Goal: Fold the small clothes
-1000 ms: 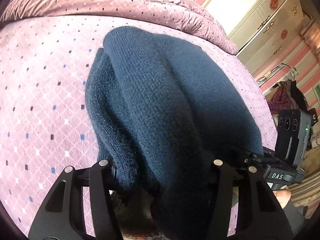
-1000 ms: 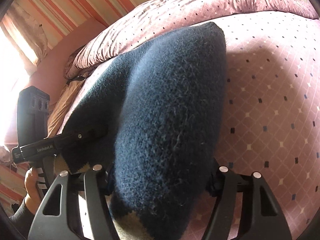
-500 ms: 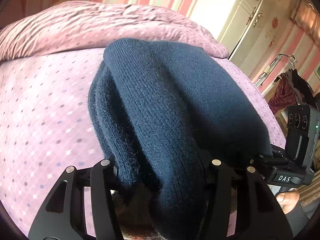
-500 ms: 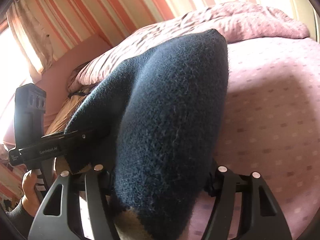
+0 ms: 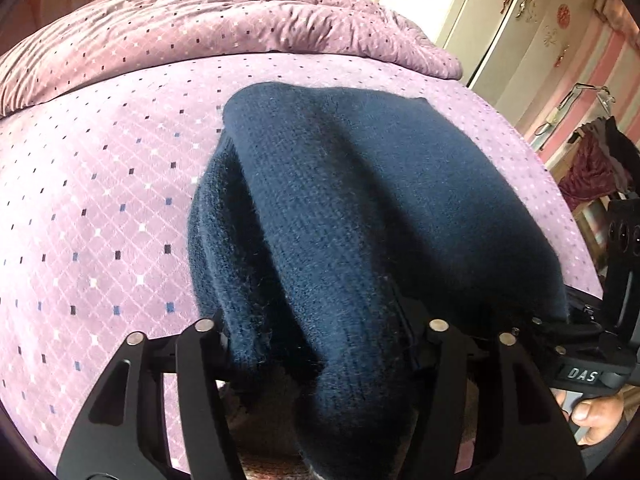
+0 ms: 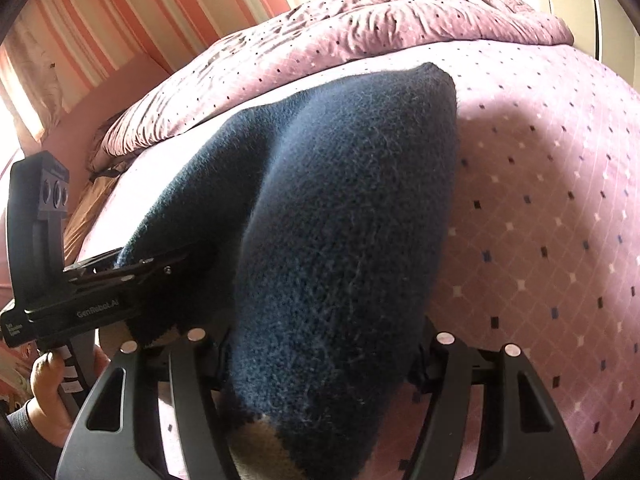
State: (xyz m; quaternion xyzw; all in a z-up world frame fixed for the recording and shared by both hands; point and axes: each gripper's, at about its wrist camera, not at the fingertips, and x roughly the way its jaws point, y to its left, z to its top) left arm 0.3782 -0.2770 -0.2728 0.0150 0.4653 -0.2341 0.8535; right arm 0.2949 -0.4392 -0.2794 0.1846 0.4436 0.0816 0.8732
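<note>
While we carry the navy knit garment (image 5: 360,208) over the bed (image 5: 100,200), both grippers have it pinched near its close edge: the left gripper (image 5: 320,360) has its jaws narrowed onto bunched wool on one side, and the right gripper (image 6: 320,368) has its jaws narrowed onto the other side, where a tan band of the knit shows at the bottom. Between the two grips the cloth hangs and drapes forward, doubled into thick rolls, with its far end resting on or just above the bed; we cannot tell which.

We judge the main risk to be an uneven fold. A separate layer sags out beside the left grip, so if we lay the piece down as it is, that layer may land crooked or poke out from under the top layer. The knit is soft and stretchy, so pulling the grippers apart to flatten it could drag the shape askew instead of squaring it.

A slip is also possible: each grip holds a thick wad, not a flat edge, and an inner layer could slide free if we swing quickly. The patterned cover may also grab the fuzzy wool, so sliding the garment across it could rumple the underside. The heaped quilt (image 5: 240,20) lies well beyond the garment.
</note>
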